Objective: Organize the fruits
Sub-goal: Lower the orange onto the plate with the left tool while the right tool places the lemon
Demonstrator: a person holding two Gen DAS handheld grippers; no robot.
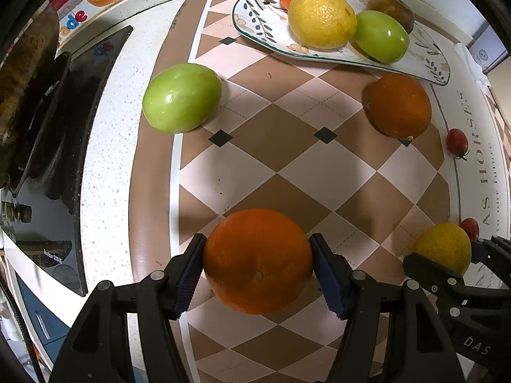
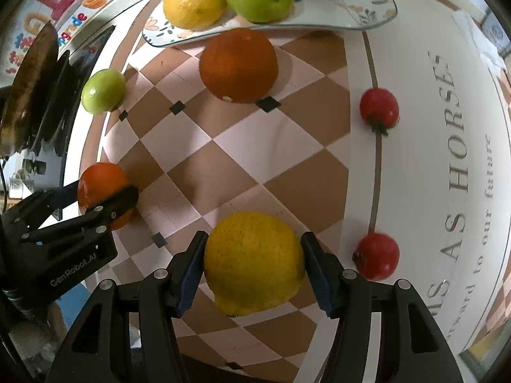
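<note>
Left wrist view: both grippers loaded, carry-to-plate step.
Plate (image 1: 428, 67) far end of mat w/ fruit; left gripper (image 1: 257, 271) clamped on orange (image 1: 255, 260), right gripper (image 2: 252, 266) clamped on lemon (image 2: 252, 261). Next: prob. lift, carry fwd, release on plate.

Checkered mat (image 1: 274, 166) under plate (image 1: 255, 22), loose fruit.
</note>
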